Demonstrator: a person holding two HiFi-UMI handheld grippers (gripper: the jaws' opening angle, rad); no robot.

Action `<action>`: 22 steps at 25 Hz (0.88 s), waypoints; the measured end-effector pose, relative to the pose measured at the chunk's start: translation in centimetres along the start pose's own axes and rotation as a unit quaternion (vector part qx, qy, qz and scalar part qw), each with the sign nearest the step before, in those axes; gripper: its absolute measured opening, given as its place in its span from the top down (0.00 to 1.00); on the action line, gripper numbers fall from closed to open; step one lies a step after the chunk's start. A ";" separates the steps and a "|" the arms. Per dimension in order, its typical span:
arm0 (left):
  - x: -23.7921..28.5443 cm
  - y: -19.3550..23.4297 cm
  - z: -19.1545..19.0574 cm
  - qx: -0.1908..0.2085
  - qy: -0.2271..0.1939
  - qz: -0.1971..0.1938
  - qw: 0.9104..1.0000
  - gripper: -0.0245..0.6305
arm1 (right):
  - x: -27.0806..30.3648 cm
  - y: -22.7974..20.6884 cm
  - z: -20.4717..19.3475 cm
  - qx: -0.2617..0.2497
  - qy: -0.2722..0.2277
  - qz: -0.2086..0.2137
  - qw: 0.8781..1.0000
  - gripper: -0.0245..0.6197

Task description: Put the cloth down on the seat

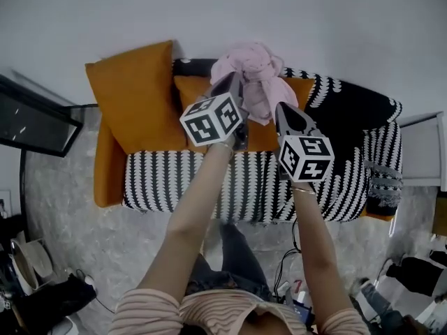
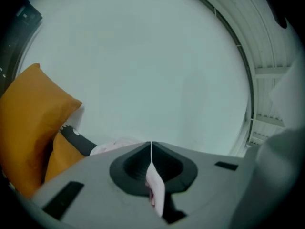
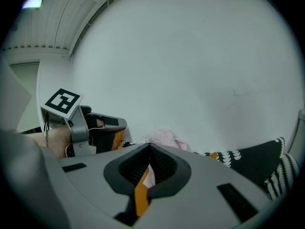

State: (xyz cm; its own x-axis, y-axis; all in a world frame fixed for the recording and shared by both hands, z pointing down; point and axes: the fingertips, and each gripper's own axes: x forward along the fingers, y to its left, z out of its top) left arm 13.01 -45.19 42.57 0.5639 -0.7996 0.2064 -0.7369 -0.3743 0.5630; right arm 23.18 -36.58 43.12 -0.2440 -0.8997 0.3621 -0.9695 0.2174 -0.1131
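Observation:
A bunched pink cloth [image 1: 251, 72] hangs at the top of the sofa back, above the black-and-white striped seat [image 1: 167, 180]. My left gripper [image 1: 232, 84] is shut on its left side; in the left gripper view a pink fold [image 2: 155, 187] is pinched between the closed jaws, and more cloth [image 2: 114, 146] shows beyond the tips. My right gripper [image 1: 279, 106] meets the cloth's right edge with its jaws together. In the right gripper view the cloth [image 3: 164, 138] lies just past the tips and pink shows in the hollow. The left gripper [image 3: 95, 128] appears there at the left.
A big orange cushion [image 1: 136, 96] leans at the sofa's left end, with a smaller one [image 1: 199, 93] behind the grippers. A white wall [image 1: 314, 19] stands behind the sofa. A dark frame [image 1: 35, 124] is at the left, and floor clutter [image 1: 42, 292] at the lower corners.

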 end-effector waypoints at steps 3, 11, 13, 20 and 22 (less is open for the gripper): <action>-1.4 -1.1 0.2 0.001 -0.001 -0.030 1.000 0.94 | -1.1 0.7 0.4 0.003 -0.012 -0.004 1.000 0.95; -5.7 -3.9 -0.5 0.049 0.019 -0.094 0.994 0.94 | -4.3 3.7 1.4 0.022 -0.053 0.001 0.998 0.95; -6.9 -4.6 -0.4 0.073 0.021 -0.102 0.992 0.94 | -5.0 4.4 1.8 0.025 -0.063 0.003 0.998 0.95; -11.4 -6.7 -0.1 0.160 0.023 -0.123 0.979 0.94 | -8.0 7.0 2.8 0.015 -0.094 0.007 0.995 0.95; -12.6 -7.1 -0.3 0.175 0.027 -0.128 0.976 0.94 | -8.8 7.7 2.9 0.015 -0.100 0.008 0.995 0.95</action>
State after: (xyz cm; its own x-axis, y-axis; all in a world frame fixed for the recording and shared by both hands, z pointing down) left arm 11.24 -32.27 36.24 0.7575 -0.6372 0.1423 -0.6467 -0.7027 0.2966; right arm 17.92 -28.04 36.38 -0.2480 -0.9540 0.1685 -0.9634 0.2246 -0.1460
